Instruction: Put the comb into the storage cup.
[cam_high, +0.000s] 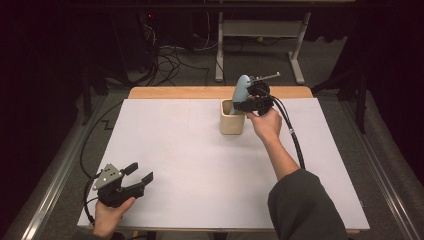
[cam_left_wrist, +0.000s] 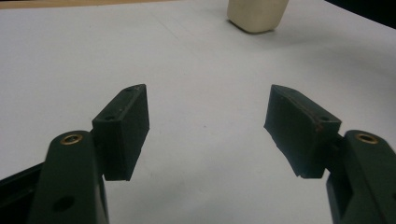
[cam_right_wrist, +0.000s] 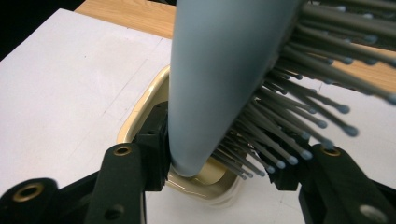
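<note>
At the near left, the left gripper (cam_high: 139, 176) rests on the white table (cam_high: 190, 165), jaws wide apart and empty. Far right of centre, the pale blue bristled hairbrush (cam_high: 242, 90) stands handle-down in the cream square cup (cam_high: 232, 122). The right gripper (cam_high: 239, 105) straddles it there, one pad against its smooth back and the other in its bristles.

Count on the table: four items.
One pale blue bristled hairbrush (cam_right_wrist: 219, 70); one cream square holder cup (cam_high: 232, 119); two black two-jaw grippers, left gripper (cam_high: 140, 175) near, right gripper (cam_high: 246, 103) far.

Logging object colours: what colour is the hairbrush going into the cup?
Pale blue-grey body with grey bristles; the hairbrush shows best in the right gripper view.
</note>
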